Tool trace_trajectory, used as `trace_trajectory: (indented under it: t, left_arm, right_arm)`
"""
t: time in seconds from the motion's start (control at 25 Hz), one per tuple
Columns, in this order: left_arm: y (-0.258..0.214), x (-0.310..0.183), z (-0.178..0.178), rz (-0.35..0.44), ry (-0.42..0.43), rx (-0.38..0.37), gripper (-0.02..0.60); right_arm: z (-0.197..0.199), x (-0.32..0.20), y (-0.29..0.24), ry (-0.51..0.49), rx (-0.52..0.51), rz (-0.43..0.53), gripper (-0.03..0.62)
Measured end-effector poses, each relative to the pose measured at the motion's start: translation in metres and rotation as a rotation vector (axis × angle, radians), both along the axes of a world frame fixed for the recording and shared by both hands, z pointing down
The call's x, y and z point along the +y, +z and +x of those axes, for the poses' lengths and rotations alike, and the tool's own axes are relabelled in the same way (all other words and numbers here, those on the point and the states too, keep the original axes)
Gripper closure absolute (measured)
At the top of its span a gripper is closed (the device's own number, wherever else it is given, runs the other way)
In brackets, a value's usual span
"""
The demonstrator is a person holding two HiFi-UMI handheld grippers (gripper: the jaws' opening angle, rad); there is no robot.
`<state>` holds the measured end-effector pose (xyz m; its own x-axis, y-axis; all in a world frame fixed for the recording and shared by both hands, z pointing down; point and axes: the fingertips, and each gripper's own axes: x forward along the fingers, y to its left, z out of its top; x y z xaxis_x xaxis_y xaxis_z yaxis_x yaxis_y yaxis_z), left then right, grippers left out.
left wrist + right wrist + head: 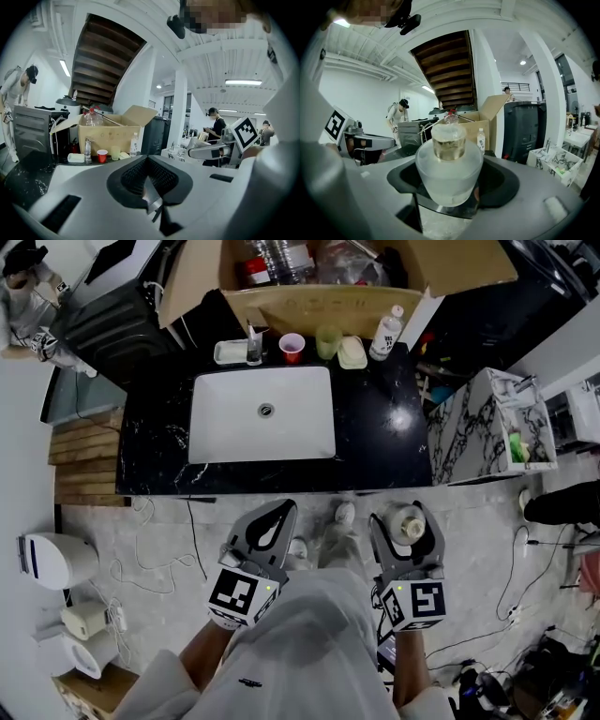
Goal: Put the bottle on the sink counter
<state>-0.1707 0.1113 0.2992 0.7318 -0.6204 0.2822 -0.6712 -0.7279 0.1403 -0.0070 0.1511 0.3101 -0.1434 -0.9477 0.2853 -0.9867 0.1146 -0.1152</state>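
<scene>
Right gripper view: right fingers [543, 187] grasped bottle [449, 168]; left fingers [84, 187] clenched, empty. Likely carrying step; surface [375, 432] lay ahead of fingers, awaiting upright set-down.

The head view looked steeply down from above on the table [375, 427], with the left tongs [284, 509] and right tongs [405, 514] low in frame. Each gripper view looked nearly level along its jaws from close behind. All three shared the box [319, 306].
</scene>
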Motion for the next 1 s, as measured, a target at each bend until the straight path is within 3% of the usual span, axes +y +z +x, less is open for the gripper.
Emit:
trace_trajectory:
  t: [0.56,1.0]
  left_arm:
    - [0.000,-0.113,0.080,-0.002,-0.075,-0.045,0.574]
    - [0.010,-0.174,0.155,-0.033,-0.198,-0.067,0.574]
  right_arm:
    - [0.080,-0.127,0.003,-0.093,-0.016,-0.003,0.250]
    - [0.152,-0.214,0.027,-0.205,-0.032,-0.023,0.250]
